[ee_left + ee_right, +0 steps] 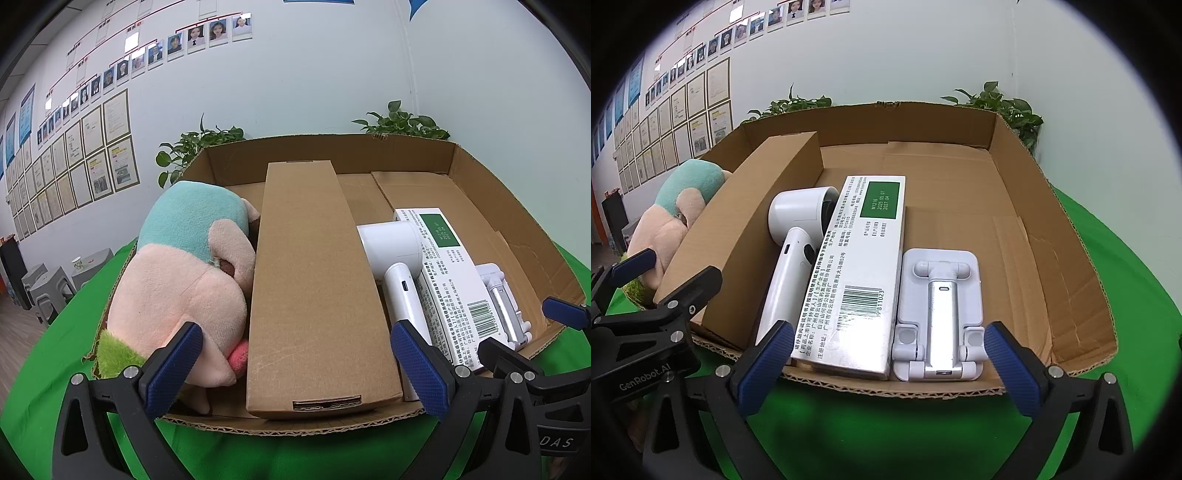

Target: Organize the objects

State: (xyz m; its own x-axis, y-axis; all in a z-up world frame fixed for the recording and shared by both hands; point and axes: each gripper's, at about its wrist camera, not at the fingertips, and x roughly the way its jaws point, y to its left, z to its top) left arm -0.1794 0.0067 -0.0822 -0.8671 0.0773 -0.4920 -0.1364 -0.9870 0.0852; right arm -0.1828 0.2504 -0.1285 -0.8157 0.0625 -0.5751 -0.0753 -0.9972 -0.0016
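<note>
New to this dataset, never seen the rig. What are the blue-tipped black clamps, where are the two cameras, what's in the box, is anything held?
Those are two hand-held grippers, each carrying a fisheye camera looking along its fingers. One picture is from the left gripper, the other from the right gripper. Both stand open and hold nothing. A shallow cardboard tray on a green cloth holds a plush toy, a long brown carton, a white handheld fan, a white medicine box and a folded white phone stand.
</note>
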